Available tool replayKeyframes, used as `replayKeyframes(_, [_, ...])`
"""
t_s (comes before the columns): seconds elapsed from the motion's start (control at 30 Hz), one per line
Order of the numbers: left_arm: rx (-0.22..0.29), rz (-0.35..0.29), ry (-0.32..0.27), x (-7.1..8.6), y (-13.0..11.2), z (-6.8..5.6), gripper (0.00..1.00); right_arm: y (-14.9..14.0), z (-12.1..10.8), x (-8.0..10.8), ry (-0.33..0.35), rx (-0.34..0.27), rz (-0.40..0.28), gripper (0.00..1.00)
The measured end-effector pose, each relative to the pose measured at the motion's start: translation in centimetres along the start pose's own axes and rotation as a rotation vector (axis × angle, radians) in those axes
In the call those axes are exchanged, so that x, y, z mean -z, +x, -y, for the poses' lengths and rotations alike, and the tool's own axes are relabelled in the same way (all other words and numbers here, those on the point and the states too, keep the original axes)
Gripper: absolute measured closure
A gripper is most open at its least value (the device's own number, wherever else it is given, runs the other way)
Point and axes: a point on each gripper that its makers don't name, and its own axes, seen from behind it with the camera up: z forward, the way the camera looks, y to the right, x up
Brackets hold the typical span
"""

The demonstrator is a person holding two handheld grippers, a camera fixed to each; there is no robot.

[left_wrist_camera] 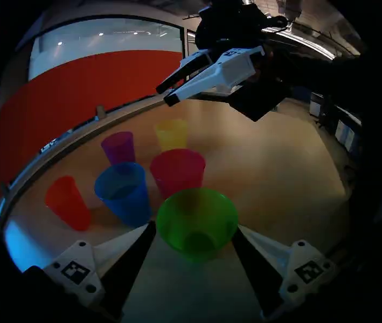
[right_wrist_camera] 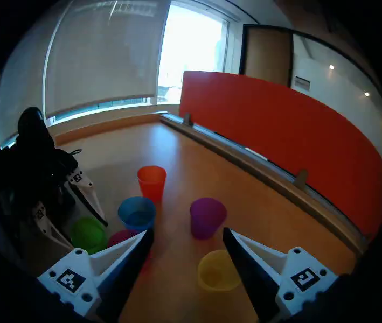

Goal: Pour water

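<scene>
Left claw (left_wrist_camera: 192,229) seems clamped on green cup (left_wrist_camera: 196,219) between its fingers; right claw (right_wrist_camera: 186,232) gapes apart.

Dim interior; window (right_wrist_camera: 193,51) blown out with glare; blue cup (left_wrist_camera: 124,191) cast soft shadow; edges fisheye-bent.

Upright green cup (left_wrist_camera: 197,215) between the left gripper (left_wrist_camera: 193,227) fingers, just beside blue cup (left_wrist_camera: 123,192) and magenta cup (left_wrist_camera: 178,171)

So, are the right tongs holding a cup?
No, the right tongs hang open and empty in the air above the table.
</scene>
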Motion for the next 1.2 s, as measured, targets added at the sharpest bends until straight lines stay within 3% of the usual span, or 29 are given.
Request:
replayKeyframes(0.33, [0.000, 0.017, -0.006, 0.1, 0.0, 0.0, 0.02, 0.3, 0.2, 0.0, 0.000, 0.007, 0.002, 0.00])
replayKeyframes(0.6, [-0.026, 0.023, 0.001, 0.2, 0.1, 0.2, 0.13, 0.3, 0.3, 0.1, 0.002, 0.006, -0.003, 0.00])
replayKeyframes(0.77, [-0.029, 0.025, 0.003, 0.4, 0.1, 0.2, 0.14, 0.3, 0.3, 0.1, 0.004, 0.006, -0.006, 0.00])
replayKeyframes(1.2, [0.001, -0.061, 0.053, 2.4, 3.7, 1.5, 0.14, 1.3, 0.8, 0.3, 0.008, 0.007, -0.031, 0.00])
